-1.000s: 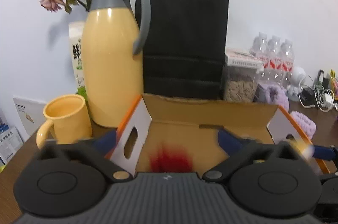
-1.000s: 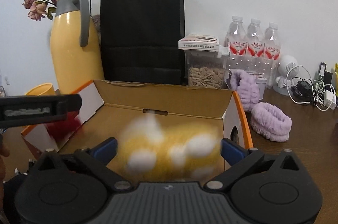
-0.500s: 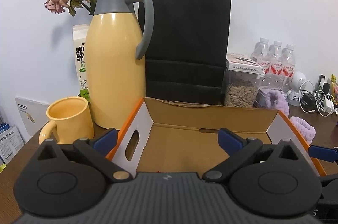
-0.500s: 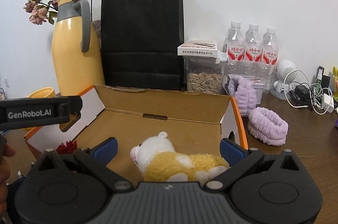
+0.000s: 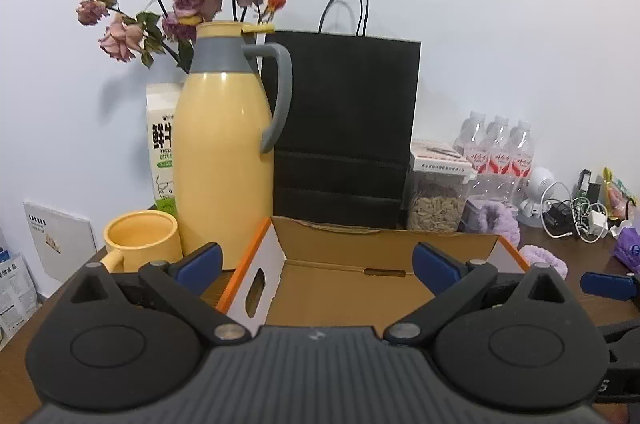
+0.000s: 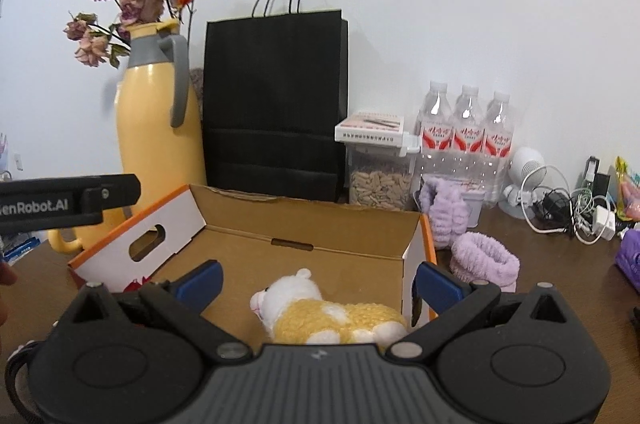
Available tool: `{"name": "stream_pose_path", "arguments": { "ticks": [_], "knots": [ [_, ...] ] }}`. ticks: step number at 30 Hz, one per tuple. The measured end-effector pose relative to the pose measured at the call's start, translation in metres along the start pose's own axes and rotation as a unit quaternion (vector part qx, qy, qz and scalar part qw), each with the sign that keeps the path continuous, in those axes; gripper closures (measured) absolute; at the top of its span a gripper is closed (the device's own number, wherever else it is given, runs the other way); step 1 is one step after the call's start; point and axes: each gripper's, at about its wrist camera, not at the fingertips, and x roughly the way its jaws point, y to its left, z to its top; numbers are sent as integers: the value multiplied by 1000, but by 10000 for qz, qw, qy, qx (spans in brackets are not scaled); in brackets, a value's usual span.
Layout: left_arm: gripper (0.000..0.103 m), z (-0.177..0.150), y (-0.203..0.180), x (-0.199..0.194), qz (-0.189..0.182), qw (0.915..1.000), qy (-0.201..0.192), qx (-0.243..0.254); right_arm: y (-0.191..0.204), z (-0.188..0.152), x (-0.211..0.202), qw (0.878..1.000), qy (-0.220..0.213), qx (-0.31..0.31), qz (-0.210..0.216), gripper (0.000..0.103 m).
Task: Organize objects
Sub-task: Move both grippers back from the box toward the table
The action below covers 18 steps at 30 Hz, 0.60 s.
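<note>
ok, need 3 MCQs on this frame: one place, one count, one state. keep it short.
1. Where is the plush toy?
A. inside the cardboard box
B. on the black bag
C. in the mug

2. How many water bottles stand by the wall?
A. one
B. three
C. five

3. How is the right gripper?
A. shut on the toy
B. shut on a headband
C. open, empty

Answers:
1 A, it lies on the box floor.
2 B, three capped tops show side by side.
3 C, both blue tips sit wide apart, nothing between them.
</note>
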Motion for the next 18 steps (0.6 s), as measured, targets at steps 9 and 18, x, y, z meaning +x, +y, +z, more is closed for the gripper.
{"name": "stream_pose_path", "arguments": {
  "ticks": [9,18],
  "knots": [
    [0,-20,7,-26,28,9998,-144,92,-3,-17,-36,9995,-296,-127,-1,0],
    [0,-38,11,-56,-65,9995,-231,212,-5,-43,-63,9993,-362,-46,40,0]
  ]
}}
